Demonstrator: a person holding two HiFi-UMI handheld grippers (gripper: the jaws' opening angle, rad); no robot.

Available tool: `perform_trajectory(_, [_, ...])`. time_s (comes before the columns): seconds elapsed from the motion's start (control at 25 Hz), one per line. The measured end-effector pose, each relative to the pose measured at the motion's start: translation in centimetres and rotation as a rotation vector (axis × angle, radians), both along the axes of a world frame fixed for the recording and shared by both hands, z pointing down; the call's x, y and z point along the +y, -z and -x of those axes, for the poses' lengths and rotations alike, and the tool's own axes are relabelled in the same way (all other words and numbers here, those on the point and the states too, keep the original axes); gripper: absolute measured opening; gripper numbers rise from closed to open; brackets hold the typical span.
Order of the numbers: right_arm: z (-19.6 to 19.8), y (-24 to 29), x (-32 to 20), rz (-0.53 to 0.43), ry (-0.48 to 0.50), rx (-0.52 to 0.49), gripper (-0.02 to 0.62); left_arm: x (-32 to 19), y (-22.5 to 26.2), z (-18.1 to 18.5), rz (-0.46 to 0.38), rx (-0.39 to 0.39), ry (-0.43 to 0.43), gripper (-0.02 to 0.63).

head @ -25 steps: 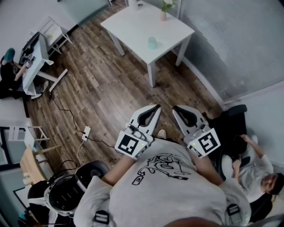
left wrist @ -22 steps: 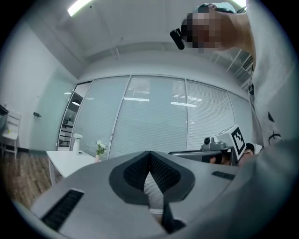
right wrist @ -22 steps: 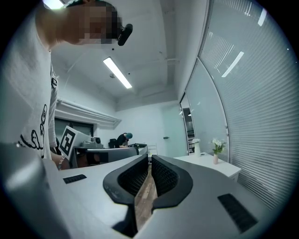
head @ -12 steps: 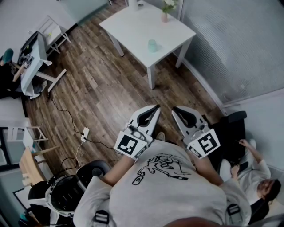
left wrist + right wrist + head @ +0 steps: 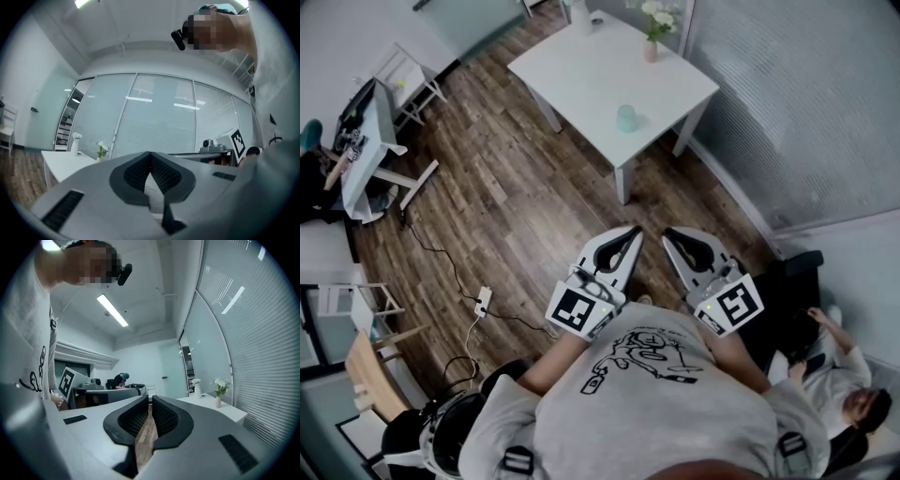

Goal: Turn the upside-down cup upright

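A small pale green cup (image 5: 626, 118) stands on a white square table (image 5: 581, 75), near its front right corner, far ahead of me. From here I cannot tell which way up it is. Both grippers are held level close to my chest, side by side over the wooden floor, well short of the table. The left gripper (image 5: 630, 234) is shut with nothing in it, its pads meeting in the left gripper view (image 5: 150, 157). The right gripper (image 5: 669, 233) is shut too, with only a hairline slit between its pads (image 5: 150, 404), and it holds nothing. Neither gripper view shows the cup.
A pink vase of flowers (image 5: 651, 45) and a white vase (image 5: 580, 13) stand at the table's far side. A frosted glass wall (image 5: 806, 94) runs along the right. A person (image 5: 839, 375) sits at the lower right. A cable and power strip (image 5: 482, 300) lie on the floor, and a desk (image 5: 358, 141) stands at the left.
The table and cup have slid down the head view, nearer to me. Both grippers stayed shut and side by side, carried forward together.
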State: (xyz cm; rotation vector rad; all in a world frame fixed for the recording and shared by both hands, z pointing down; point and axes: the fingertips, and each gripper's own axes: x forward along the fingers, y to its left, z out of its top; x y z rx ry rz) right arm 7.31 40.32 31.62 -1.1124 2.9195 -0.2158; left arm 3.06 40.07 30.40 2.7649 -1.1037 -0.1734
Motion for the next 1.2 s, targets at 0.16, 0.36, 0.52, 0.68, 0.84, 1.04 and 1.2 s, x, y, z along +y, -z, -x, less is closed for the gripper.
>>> perform_trajectory(0.16, [1.4, 0.1, -2.8, 0.004, -0.009, 0.002, 0.048, -2.7, -0.3, 1.7, 0.013, 0.002, -0.002, 0.003])
perform_trajectory(0.36, [3.5, 0.4, -6.1, -0.003, -0.020, 0.005, 0.048, -6.2, 0.2, 3.8, 0.011, 0.016, -0.013, 0.002])
perform_trajectory(0.52, [5.2, 0.4, -8.3, 0.004, -0.032, 0.009, 0.048, -8.4, 0.0, 5.6, 0.012, 0.018, -0.027, 0.002])
perform_trajectory(0.68, [6.4, 0.3, -10.3, 0.004, -0.047, 0.016, 0.048, -10.4, -0.1, 6.8, 0.011, 0.025, -0.046, 0.002])
perform_trajectory(0.84, [7.3, 0.2, -12.0, 0.000, -0.063, 0.025, 0.048, -12.0, -0.3, 7.6, 0.007, 0.024, -0.072, 0.003])
perform_trajectory(1.04, [8.4, 0.1, -13.6, 0.002, -0.076, 0.033, 0.048, -13.3, -0.8, 7.9, 0.001, 0.001, -0.132, 0.002])
perform_trajectory(1.2, [8.8, -0.2, -14.3, 0.016, -0.088, 0.032, 0.048, -14.1, -1.2, 8.5, 0.013, -0.003, -0.132, 0.002])
